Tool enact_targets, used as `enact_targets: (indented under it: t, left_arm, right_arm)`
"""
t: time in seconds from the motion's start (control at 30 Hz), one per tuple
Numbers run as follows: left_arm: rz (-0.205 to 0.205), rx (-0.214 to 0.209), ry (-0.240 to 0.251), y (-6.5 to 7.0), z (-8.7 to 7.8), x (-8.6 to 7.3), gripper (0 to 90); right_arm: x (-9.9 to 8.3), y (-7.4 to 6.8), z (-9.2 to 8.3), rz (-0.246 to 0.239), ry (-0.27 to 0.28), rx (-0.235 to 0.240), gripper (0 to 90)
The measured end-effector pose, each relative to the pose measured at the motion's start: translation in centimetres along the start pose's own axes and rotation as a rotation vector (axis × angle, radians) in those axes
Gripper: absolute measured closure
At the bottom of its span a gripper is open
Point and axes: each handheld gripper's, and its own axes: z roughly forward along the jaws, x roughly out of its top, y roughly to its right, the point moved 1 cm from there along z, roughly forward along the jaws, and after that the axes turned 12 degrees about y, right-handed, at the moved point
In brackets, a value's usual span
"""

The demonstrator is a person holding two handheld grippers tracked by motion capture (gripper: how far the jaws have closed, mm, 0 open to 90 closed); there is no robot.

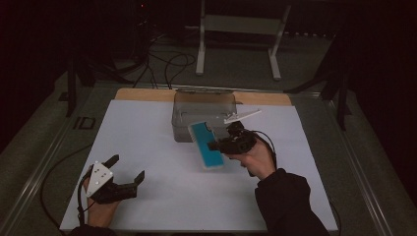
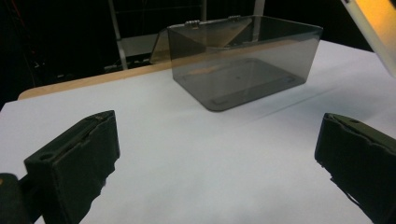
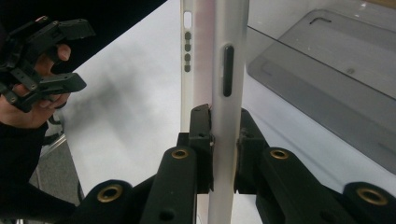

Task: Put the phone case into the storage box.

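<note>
A flat phone-like slab (image 1: 206, 146) with a teal face and pale edge hangs tilted just in front of a clear grey box (image 1: 204, 112) with its lid folded back. My right gripper (image 1: 216, 145) is shut on the slab's lower edge. In the right gripper view, both pads clamp the silver edge of the slab (image 3: 229, 60), whose side buttons show above the right gripper (image 3: 224, 133). My left gripper (image 1: 128, 167) rests open at the near left, nothing between its fingers. The left gripper (image 2: 217, 154) faces the empty box (image 2: 243, 60), with the slab's corner (image 2: 378, 28) at top right.
A white sheet (image 1: 147, 142) covers the table, with a wooden strip (image 1: 142, 94) along its far edge behind the box. Beyond the table stand a white frame (image 1: 241, 24) and loose cables (image 1: 167, 64) on the dark floor.
</note>
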Motion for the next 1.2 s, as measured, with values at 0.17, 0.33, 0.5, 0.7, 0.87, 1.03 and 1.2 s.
enact_targets:
  t: [0.17, 0.33, 0.5, 0.7, 0.87, 1.03, 1.2]
  left_arm:
    - [0.000, 0.001, 0.000, 0.0, 0.0, 0.0, 0.7]
    - [0.005, 0.010, -0.002, 0.0, 0.0, 0.0, 0.7]
    - [0.004, 0.013, -0.004, 0.0, 0.0, 0.0, 0.7]
    - [0.007, 0.014, -0.005, 0.0, 0.0, 0.0, 0.7]
    - [0.005, 0.016, -0.004, 0.0, 0.0, 0.0, 0.7]
    - [0.007, 0.017, -0.006, 0.1, 0.0, 0.0, 0.7]
    - [0.006, 0.016, -0.004, 0.1, 0.0, 0.0, 0.7]
  right_arm:
    - [0.2, 0.1, 0.2, 0.011, 0.002, -0.012, 81.4]
    - [0.5, 0.3, 0.3, 0.030, 0.004, -0.027, 81.4]
    - [0.8, 0.5, 0.4, 0.046, 0.006, -0.042, 81.3]
    - [1.1, 0.9, 0.4, 0.068, 0.019, -0.065, 81.3]
    - [1.3, 1.0, 0.4, 0.073, 0.026, -0.073, 81.4]
    - [1.6, 1.1, 0.5, 0.081, 0.026, -0.085, 81.4]
    - [2.2, 1.2, 0.6, 0.085, 0.026, -0.094, 81.4]
